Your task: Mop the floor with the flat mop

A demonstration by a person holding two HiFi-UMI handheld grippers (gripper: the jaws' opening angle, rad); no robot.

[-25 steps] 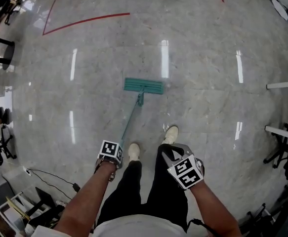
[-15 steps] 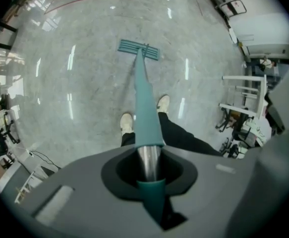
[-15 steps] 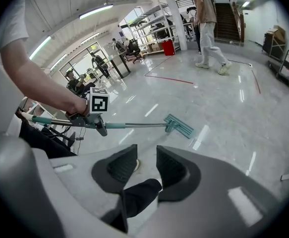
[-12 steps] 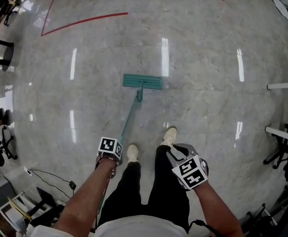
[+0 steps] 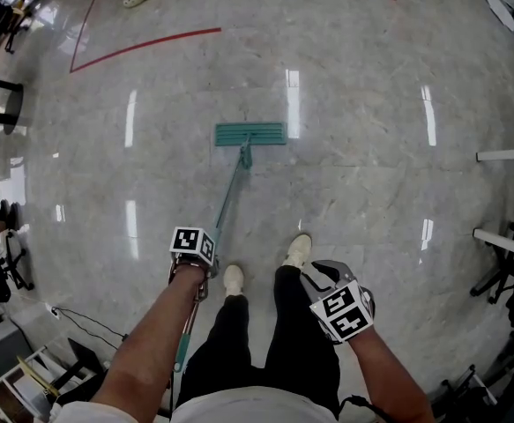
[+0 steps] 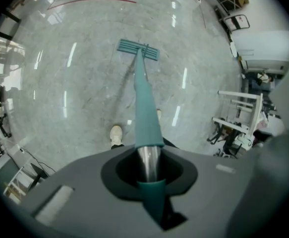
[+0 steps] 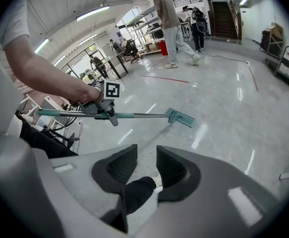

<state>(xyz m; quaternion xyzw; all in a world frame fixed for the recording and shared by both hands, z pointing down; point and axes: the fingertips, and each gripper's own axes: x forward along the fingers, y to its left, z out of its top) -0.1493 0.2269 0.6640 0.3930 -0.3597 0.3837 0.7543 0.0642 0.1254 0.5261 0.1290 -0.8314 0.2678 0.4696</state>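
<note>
L gripper [image 5: 209, 264] clenched on flat mop [image 5: 250, 134] handle, pad flat on mid floor [image 5: 371, 148] ahead of shoes [image 5: 233, 279], short of red line [image 5: 151, 42]; R gripper [image 5: 318, 277] jaws apart, empty.

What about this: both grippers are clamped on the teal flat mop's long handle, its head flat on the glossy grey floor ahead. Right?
Not both. Only the left gripper is clamped on the teal flat mop's long handle; the right gripper view shows the right gripper empty, jaws apart. The mop head does lie flat on the glossy grey floor ahead.
</note>
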